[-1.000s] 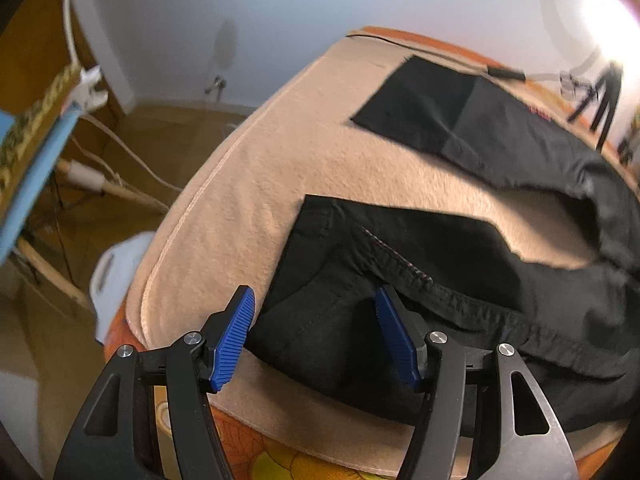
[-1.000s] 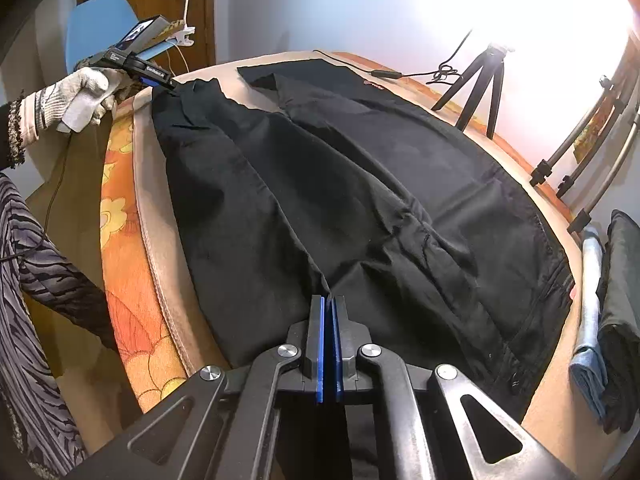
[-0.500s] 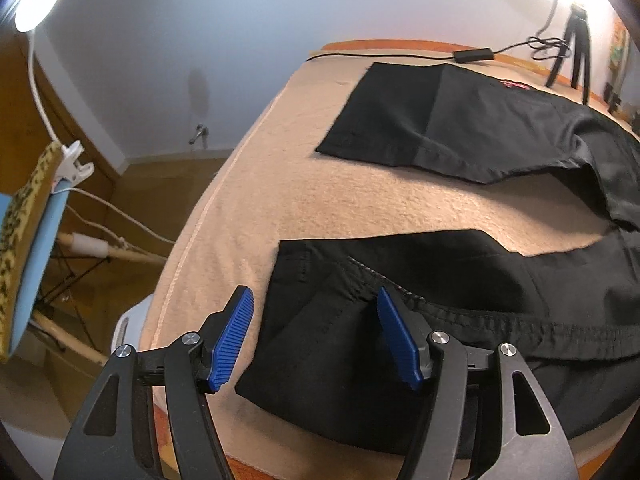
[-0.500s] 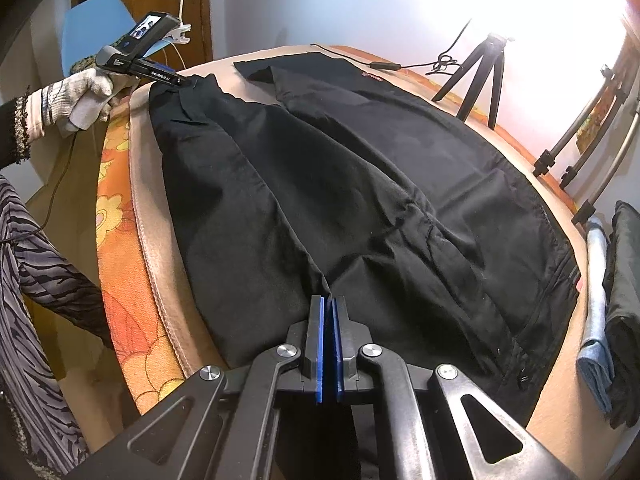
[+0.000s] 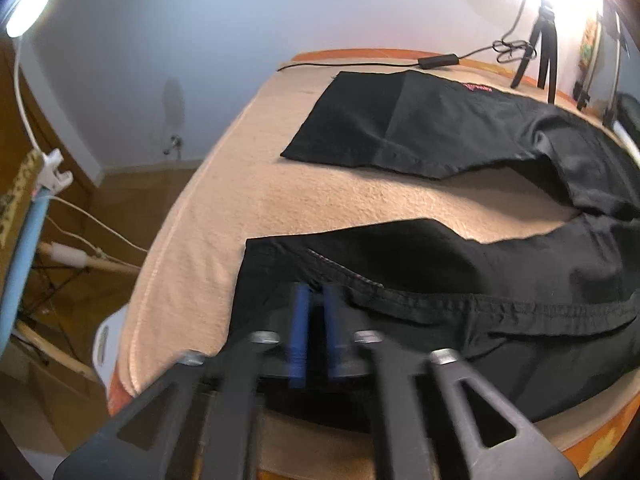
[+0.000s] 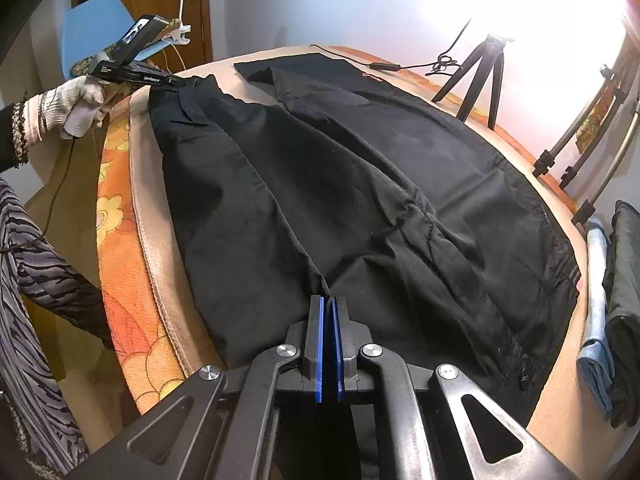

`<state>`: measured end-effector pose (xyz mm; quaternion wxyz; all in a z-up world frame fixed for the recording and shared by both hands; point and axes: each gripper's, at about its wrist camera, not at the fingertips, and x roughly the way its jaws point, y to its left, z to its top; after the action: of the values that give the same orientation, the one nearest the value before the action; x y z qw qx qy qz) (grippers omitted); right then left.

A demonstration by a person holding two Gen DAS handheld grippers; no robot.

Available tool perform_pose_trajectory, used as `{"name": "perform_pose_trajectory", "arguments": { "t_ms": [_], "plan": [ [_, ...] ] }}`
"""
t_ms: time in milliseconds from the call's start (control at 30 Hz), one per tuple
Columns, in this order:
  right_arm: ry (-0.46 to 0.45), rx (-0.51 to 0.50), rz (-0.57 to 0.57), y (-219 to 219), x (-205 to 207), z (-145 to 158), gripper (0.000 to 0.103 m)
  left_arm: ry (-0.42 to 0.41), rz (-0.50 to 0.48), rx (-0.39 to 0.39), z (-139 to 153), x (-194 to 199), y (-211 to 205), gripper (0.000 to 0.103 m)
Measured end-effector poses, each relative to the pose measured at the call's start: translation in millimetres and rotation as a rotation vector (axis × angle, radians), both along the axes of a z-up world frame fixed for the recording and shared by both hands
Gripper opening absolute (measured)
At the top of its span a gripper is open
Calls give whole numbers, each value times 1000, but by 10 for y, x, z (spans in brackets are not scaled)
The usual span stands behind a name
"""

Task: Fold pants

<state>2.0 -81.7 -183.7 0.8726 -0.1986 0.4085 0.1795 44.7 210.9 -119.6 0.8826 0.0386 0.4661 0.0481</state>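
Pants (image 6: 360, 184) are lying spread along the blanket-covered table (image 5: 280, 200), long axis running between your two tongs. Right tongs (image 6: 328, 344) are pinching the near leg's waist end; left tongs (image 5: 316, 332) are closing on its hem, fabric between them, the other leg lying beyond.

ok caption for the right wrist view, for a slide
Right gripper clamped on the near edge of black pants spread over a beige blanket, left gripper at the far hem.
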Motion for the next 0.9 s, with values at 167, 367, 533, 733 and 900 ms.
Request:
{"name": "perform_pose_trajectory", "arguments": {
  "t_ms": [167,367,533,733,900],
  "plan": [
    [2,-5,-4,12,3,-12,2,9,-28,23,-38,144,30,56],
    [15,6,-10,-11,37,-27,3,-5,-42,-117,-97,155,129,36],
    [20,9,-9,-19,52,-30,3,-6,-87,-71,-78,68,-20,9],
    [2,17,-10,-28,7,14,2,-31,-33,-60,7,-78,35,7],
    [-29,27,-5,-19,-44,133,1,-173,25,-116,420,-210,167,7]
  ]
}}
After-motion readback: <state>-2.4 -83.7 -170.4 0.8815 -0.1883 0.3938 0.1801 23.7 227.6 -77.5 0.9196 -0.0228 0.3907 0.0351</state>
